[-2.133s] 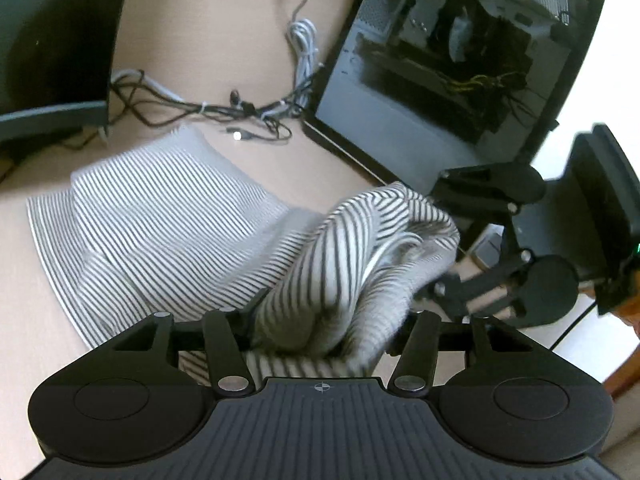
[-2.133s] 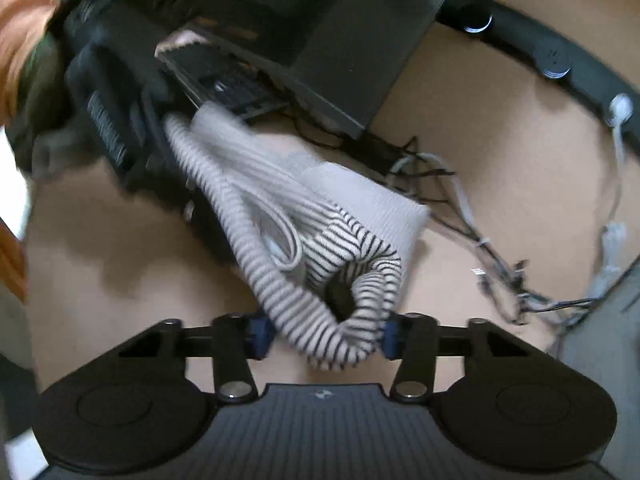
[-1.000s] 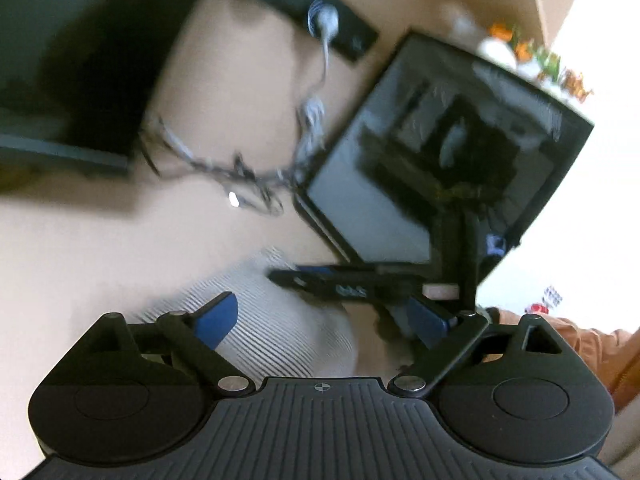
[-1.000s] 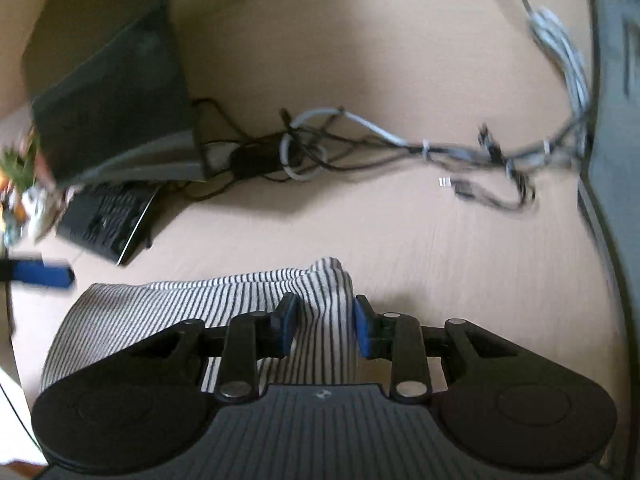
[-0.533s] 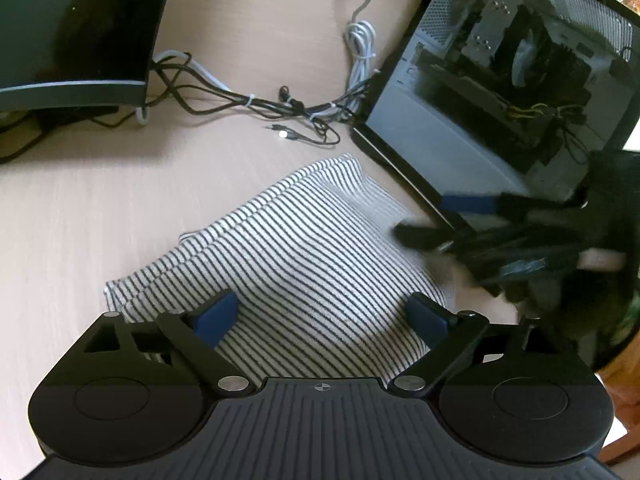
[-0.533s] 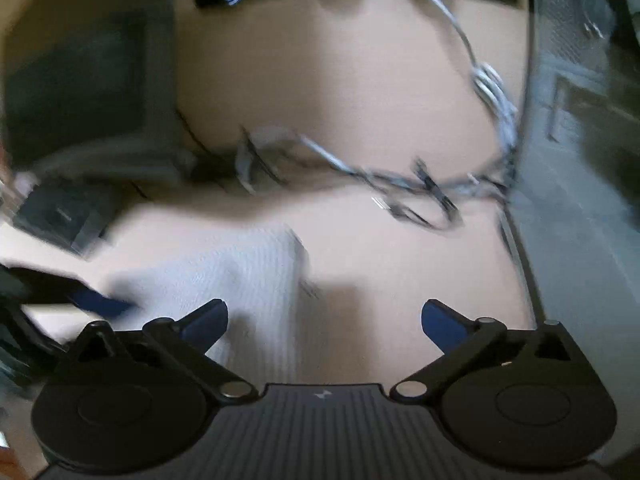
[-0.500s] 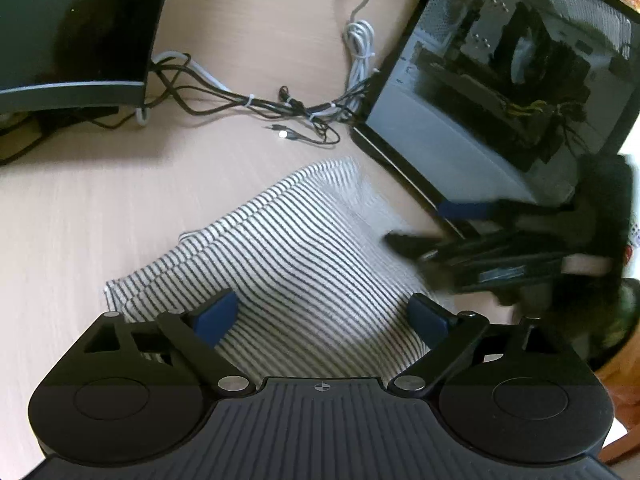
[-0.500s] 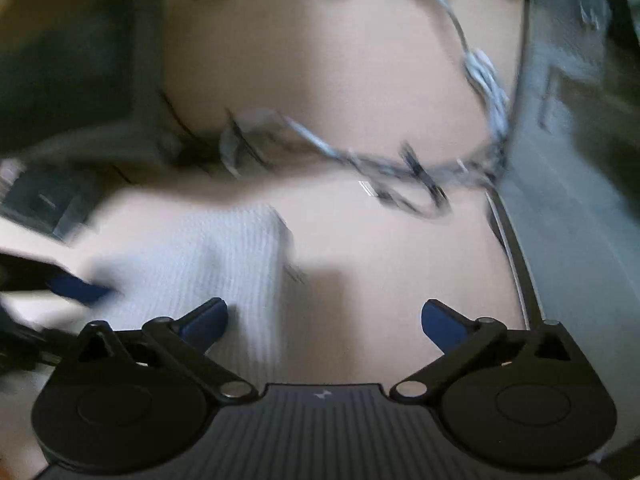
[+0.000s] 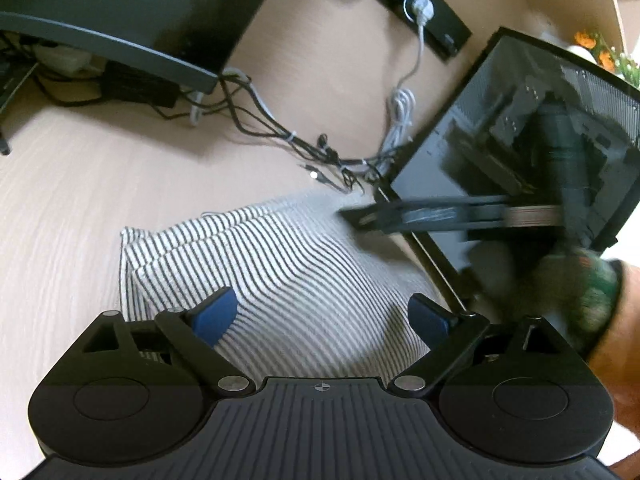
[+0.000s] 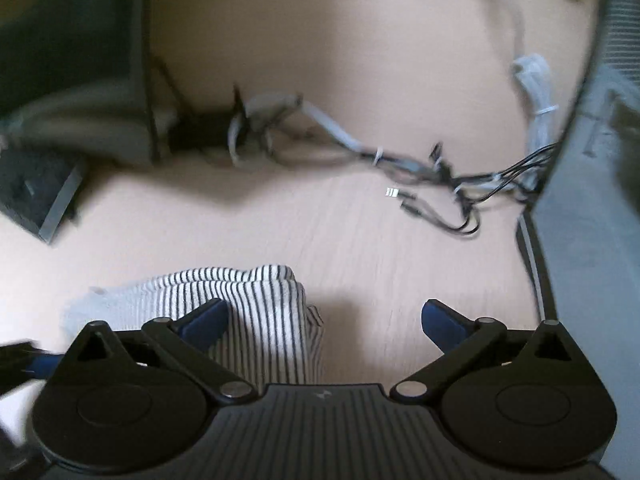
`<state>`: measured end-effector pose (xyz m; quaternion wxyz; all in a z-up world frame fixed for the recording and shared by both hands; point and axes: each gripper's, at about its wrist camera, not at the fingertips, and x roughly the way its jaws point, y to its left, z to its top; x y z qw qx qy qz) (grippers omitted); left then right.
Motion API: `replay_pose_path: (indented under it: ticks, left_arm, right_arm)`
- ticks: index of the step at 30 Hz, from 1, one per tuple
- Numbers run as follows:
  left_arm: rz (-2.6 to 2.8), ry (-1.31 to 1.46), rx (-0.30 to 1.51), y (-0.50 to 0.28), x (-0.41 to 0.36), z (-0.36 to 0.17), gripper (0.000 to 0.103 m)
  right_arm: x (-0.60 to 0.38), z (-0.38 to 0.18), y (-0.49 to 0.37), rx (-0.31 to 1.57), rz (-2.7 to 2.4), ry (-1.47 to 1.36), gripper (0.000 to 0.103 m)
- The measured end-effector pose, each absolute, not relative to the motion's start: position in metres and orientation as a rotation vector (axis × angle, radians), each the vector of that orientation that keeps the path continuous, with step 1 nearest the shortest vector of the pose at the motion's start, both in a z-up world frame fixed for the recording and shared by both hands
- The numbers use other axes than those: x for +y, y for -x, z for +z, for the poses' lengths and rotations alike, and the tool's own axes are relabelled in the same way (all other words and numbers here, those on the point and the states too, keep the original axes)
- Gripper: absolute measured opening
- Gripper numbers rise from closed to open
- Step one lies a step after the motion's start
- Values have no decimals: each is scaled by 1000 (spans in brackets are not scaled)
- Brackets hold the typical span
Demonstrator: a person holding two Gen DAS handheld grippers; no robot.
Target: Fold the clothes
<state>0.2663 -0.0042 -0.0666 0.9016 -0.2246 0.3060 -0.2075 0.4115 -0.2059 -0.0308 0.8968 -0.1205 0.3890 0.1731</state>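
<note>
A black-and-white striped garment (image 9: 288, 280) lies folded into a thick pad on the pale wooden desk (image 9: 72, 216). My left gripper (image 9: 322, 314) hangs open just above its near part, blue pads wide apart and clear of the cloth. In the left wrist view my right gripper (image 9: 360, 216) shows as a blurred dark shape over the garment's far right corner, a person's hand (image 9: 592, 288) behind it. In the right wrist view my right gripper (image 10: 326, 318) is open over the garment's (image 10: 260, 304) right edge, with bare desk under its right finger.
A tangle of cables (image 9: 304, 148) lies beyond the garment. A dark monitor (image 9: 120, 12) stands at the back left, an open computer case (image 9: 540, 148) at the right close to the garment. A black power strip (image 9: 404, 0) runs along the back. A keyboard corner (image 10: 36, 196) shows at left.
My right gripper let go of the garment's edge and opened wide, then swung right. The garment stays flat and folded. My left gripper stays open and has sunk nearer the cloth.
</note>
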Motion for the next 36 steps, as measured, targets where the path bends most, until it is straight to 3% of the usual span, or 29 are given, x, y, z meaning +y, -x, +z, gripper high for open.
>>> replay_pose_path:
  ticks: [8, 12, 18, 23, 31, 36]
  left_arm:
    - [-408, 470, 654, -265, -8, -63, 96]
    - [-420, 489, 692, -268, -5, -61, 97]
    - [-455, 504, 736, -269, 1, -60, 98]
    - [-479, 549, 769, -273, 4, -62, 98]
    - [-524, 507, 815, -271, 12, -49, 100]
    - [-514, 428, 733, -265, 33, -16, 100]
  right_arm:
    - [-178, -39, -433, 803, 380, 393, 103]
    - [-203, -11, -404, 757, 393, 264, 103]
    - [-216, -43, -414, 884, 459, 111, 103]
    - [-181, -40, -411, 735, 490, 253, 103]
    - [-218, -24, -379, 698, 442, 55, 103]
    - [-268, -23, -334, 693, 382, -56, 103]
